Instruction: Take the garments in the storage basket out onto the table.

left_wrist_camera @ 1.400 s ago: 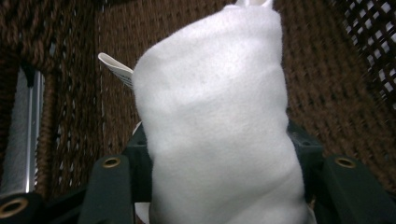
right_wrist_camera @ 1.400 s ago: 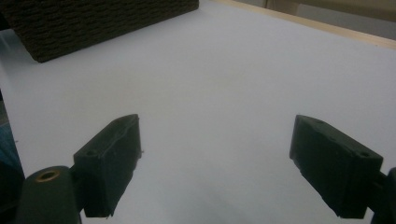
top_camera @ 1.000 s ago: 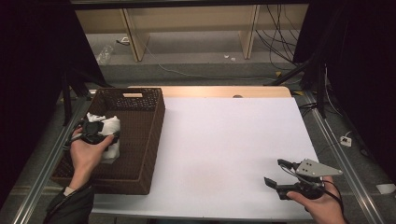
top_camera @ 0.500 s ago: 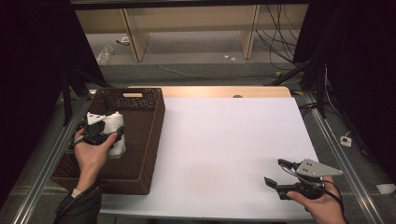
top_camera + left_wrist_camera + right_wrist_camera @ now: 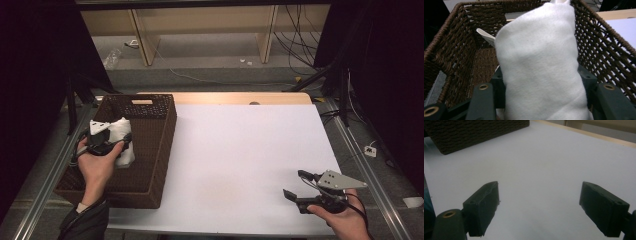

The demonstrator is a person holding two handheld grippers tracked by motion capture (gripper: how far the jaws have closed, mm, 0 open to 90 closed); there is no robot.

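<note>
A rolled white cloth (image 5: pixel 539 65) stands between the jaws of my left gripper (image 5: pixel 541 85), which is shut on it over the inside of a dark brown wicker basket (image 5: pixel 461 45). From above, that left gripper (image 5: pixel 107 142) and the white cloth (image 5: pixel 120 134) hang over the basket (image 5: pixel 150 150) near its left wall. A white tag (image 5: pixel 485 36) peeks out behind the roll. My right gripper (image 5: pixel 297 185) rests low at the table's front right, its jaws wide apart and empty. In the right gripper view the right gripper (image 5: pixel 539 205) faces bare white tabletop (image 5: pixel 544 165).
The wicker basket sits at the left end of the white table (image 5: pixel 250 150), and its corner (image 5: pixel 474 132) is in the right gripper view. A wooden strip (image 5: pixel 235 98) edges the far side. Metal rails (image 5: pixel 360 150) run along both sides; cables lie on the floor behind.
My left hand has carried the white cloth slightly toward the far end of the basket. The right gripper has stayed where it was.
</note>
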